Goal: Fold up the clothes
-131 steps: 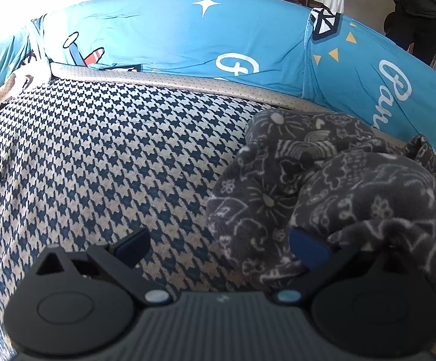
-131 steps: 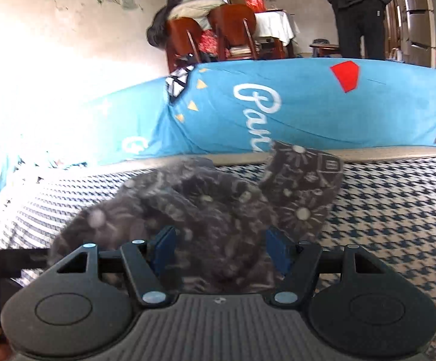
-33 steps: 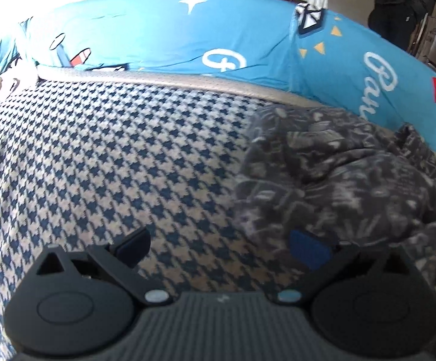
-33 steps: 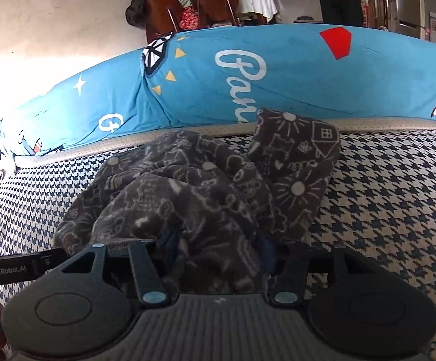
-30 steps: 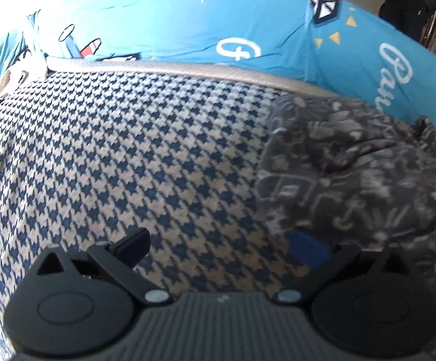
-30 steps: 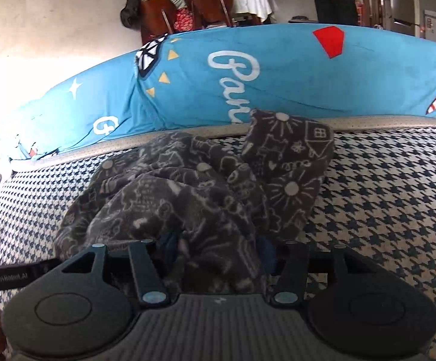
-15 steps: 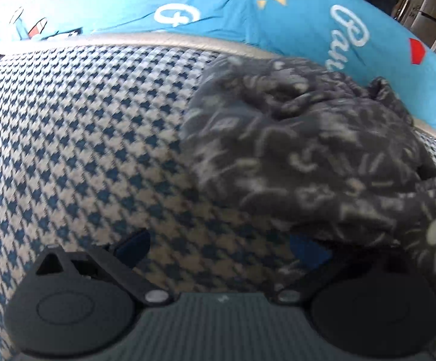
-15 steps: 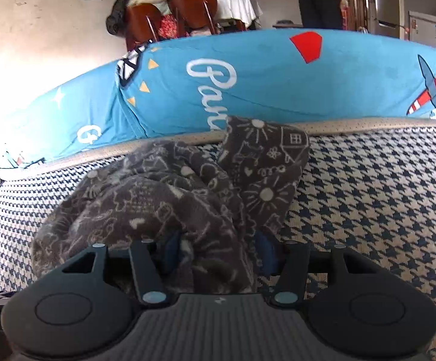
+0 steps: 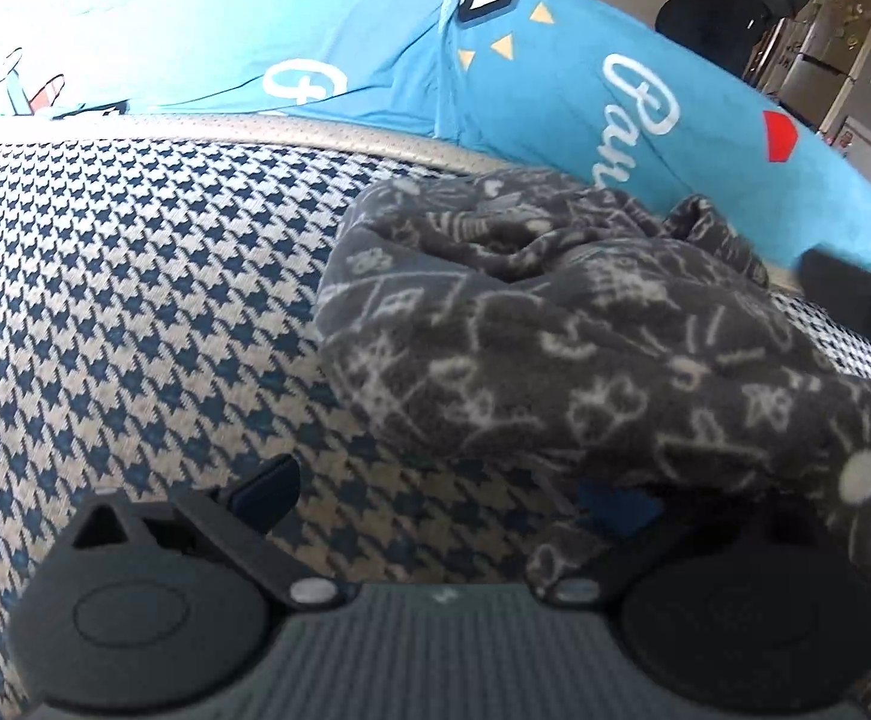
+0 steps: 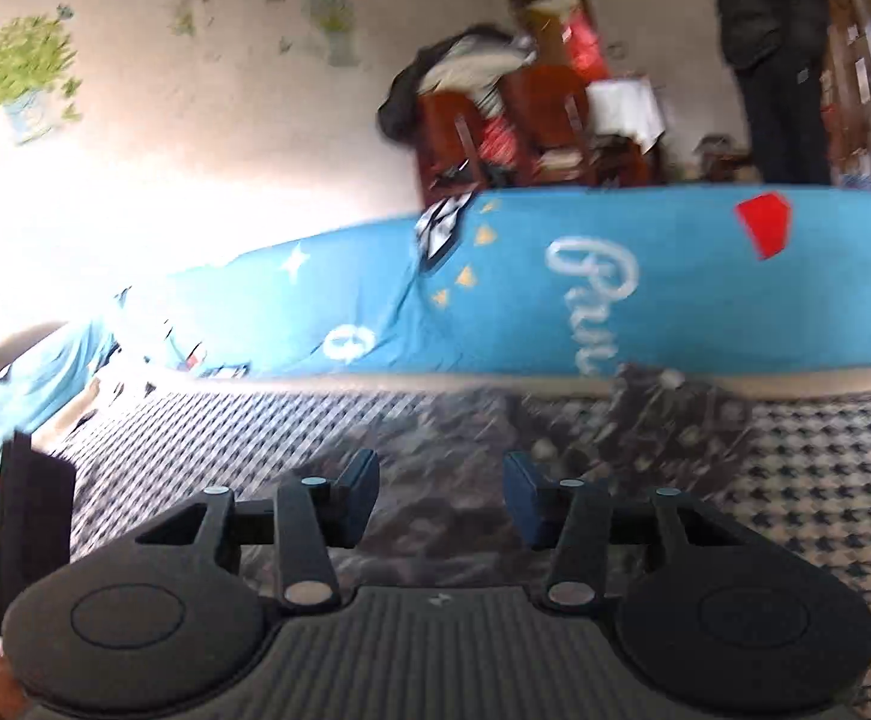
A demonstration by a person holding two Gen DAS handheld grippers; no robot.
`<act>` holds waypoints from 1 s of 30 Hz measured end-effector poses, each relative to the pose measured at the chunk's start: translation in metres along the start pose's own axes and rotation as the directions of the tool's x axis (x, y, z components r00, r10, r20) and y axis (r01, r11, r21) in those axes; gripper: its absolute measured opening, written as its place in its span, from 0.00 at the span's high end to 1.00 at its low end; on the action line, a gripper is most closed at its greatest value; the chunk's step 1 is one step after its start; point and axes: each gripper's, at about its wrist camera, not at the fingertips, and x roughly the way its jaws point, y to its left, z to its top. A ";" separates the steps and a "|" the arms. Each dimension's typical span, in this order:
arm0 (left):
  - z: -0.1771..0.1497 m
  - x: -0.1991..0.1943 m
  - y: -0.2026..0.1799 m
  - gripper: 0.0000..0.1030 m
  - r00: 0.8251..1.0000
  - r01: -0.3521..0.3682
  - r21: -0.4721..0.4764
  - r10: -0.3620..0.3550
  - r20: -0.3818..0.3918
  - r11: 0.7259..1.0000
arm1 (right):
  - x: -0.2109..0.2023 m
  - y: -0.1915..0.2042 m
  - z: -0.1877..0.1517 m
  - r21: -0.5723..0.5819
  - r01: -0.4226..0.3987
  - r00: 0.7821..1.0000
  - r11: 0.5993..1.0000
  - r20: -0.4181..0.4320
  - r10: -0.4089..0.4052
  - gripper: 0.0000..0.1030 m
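A dark grey garment (image 9: 555, 330) with white doodle print lies bunched on the houndstooth bed cover (image 9: 135, 300). My left gripper (image 9: 441, 495) is open at its near left edge, and the cloth's hem hangs over the right finger. The right gripper's dark body (image 9: 855, 294) shows above the far right of the garment. In the blurred right wrist view my right gripper (image 10: 441, 498) has its fingers fairly close together with grey cloth filling the gap. The rest of the garment (image 10: 645, 432) trails away behind it. The left gripper's body (image 10: 33, 540) shows at the left edge.
A long blue printed cushion (image 9: 375, 42) (image 10: 675, 300) runs along the far side of the bed cover (image 10: 825, 480). Behind it stand wooden chairs piled with clothes (image 10: 495, 120), a person in dark clothes (image 10: 777, 60) and a fridge (image 9: 843, 60). Bare cover lies to the left.
The right gripper has risen and tilted up fast, blurring its view, with the cloth still between its fingers. The left gripper has slid in under the garment's near edge.
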 end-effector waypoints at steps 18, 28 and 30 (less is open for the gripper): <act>-0.006 -0.001 -0.005 0.00 1.000 0.010 0.038 -0.010 -0.012 0.999 | 0.020 0.001 -0.018 -0.102 0.061 0.990 0.993 -0.123 -0.074 0.49; 0.005 -0.006 0.018 0.00 0.999 -0.038 -0.065 0.038 0.006 0.997 | 0.021 -0.014 -0.017 -0.047 0.148 0.980 0.988 -0.131 -0.153 0.64; 0.007 -0.005 0.023 0.00 0.999 -0.044 -0.100 0.044 0.004 0.994 | 0.019 -0.012 -0.017 -0.050 0.149 0.980 0.988 -0.125 -0.154 0.64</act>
